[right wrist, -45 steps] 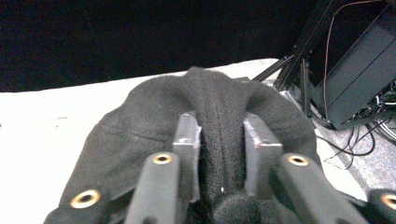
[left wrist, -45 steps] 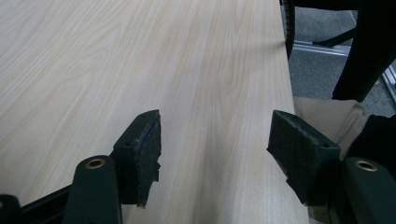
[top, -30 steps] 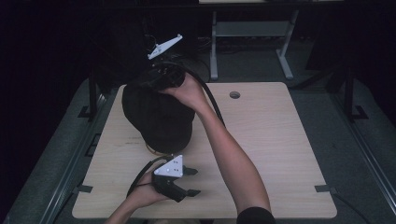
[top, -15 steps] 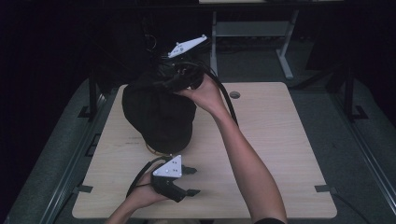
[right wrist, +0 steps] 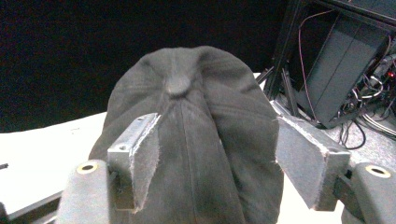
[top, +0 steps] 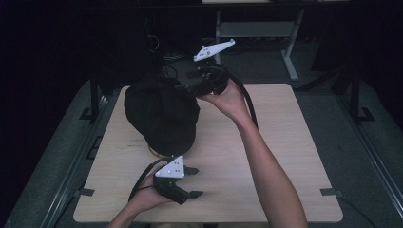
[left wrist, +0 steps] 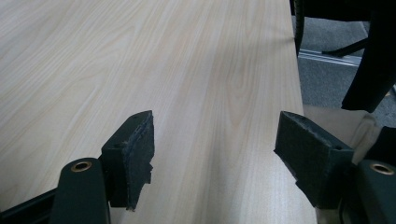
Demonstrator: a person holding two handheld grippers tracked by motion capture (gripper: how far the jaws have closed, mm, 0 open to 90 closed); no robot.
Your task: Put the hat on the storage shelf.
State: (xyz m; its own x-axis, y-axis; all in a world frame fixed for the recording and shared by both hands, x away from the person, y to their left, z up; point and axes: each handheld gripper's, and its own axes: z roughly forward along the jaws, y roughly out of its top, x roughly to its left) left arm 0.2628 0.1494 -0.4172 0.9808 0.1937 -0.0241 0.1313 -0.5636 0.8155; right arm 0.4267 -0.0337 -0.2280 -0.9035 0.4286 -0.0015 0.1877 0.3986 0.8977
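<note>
— What's the right gripper (top: 190, 88) doing from where you sit?

— I see its jaws spread wide; they have just been opening, and the pads press on nothing. In the right gripper view the black cap (right wrist: 191, 135) sits beyond and between the two jaws, its top button facing me, but neither pad touches the cloth. The hand (top: 228, 97) holds the gripper raised at the far side of the table (top: 285, 156), just beside the cap's far edge, the cable looping down past the wrist.

— And the left gripper (top: 190, 181)?

— Also parted wide, jaws just been opening, bare wood between them in its own view. It lies low near the table's near edge, in the left hand (top: 145, 197), pointing to the right across the boards.

— The cap itself?

— From the high view the cap (top: 161, 114) stands on the table's left half, crown up — between the two grippers, closer to the right one. Something pale shows under its near rim; I can't tell what.
</note>
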